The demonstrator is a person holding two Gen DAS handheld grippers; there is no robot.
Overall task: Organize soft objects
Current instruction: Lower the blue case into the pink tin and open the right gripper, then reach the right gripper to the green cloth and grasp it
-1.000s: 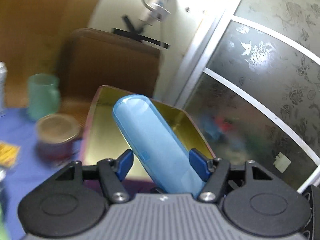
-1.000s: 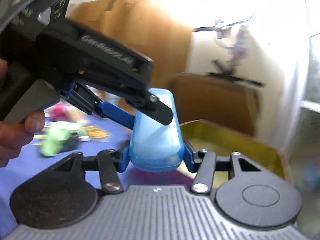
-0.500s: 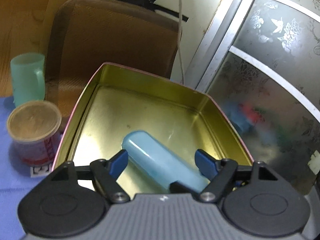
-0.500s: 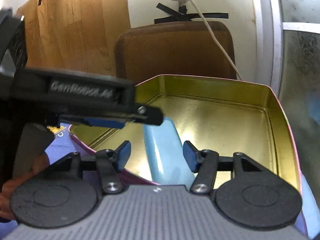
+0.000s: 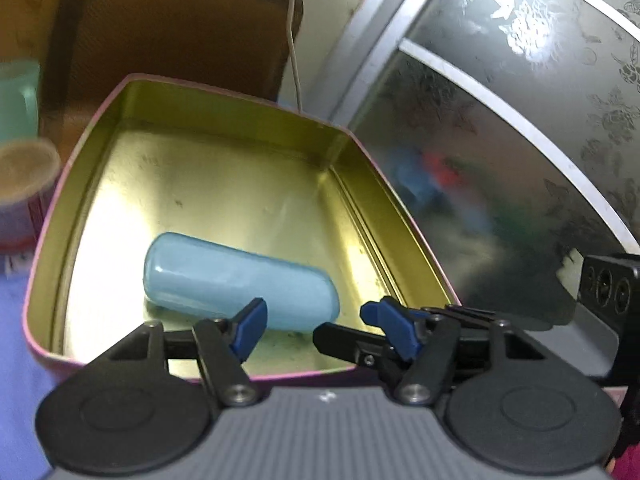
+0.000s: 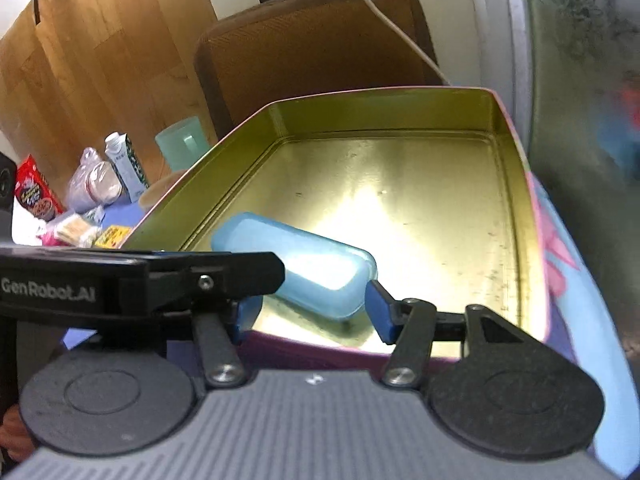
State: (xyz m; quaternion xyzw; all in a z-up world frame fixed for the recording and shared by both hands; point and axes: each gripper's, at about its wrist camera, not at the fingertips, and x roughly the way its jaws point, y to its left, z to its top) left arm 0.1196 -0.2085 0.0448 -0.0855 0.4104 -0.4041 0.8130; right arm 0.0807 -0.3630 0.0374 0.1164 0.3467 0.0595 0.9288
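Note:
A soft light-blue oblong case (image 5: 240,280) lies flat on the floor of a gold-lined tin box (image 5: 224,120) with a pink rim. It also shows in the right wrist view (image 6: 312,268), near the box's front wall (image 6: 516,216). My left gripper (image 5: 314,330) is open and empty, just above the box's near edge, behind the case. My right gripper (image 6: 312,308) is open and empty, its blue pads on either side of the case's near end without gripping it. The left gripper's black finger (image 6: 224,272) crosses in front of the right view.
A brown chair back (image 6: 316,44) stands behind the box. A green cup (image 6: 182,148), a milk carton (image 6: 126,164), snack packets (image 6: 34,196) and a round jar (image 5: 24,184) sit on the blue cloth to the left. A frosted glass door (image 5: 520,140) is at the right.
Both grippers held the blue case in the air one second ago. They lowered it into the tin, opened and let go. The case now lies flat and the grippers have drawn back.

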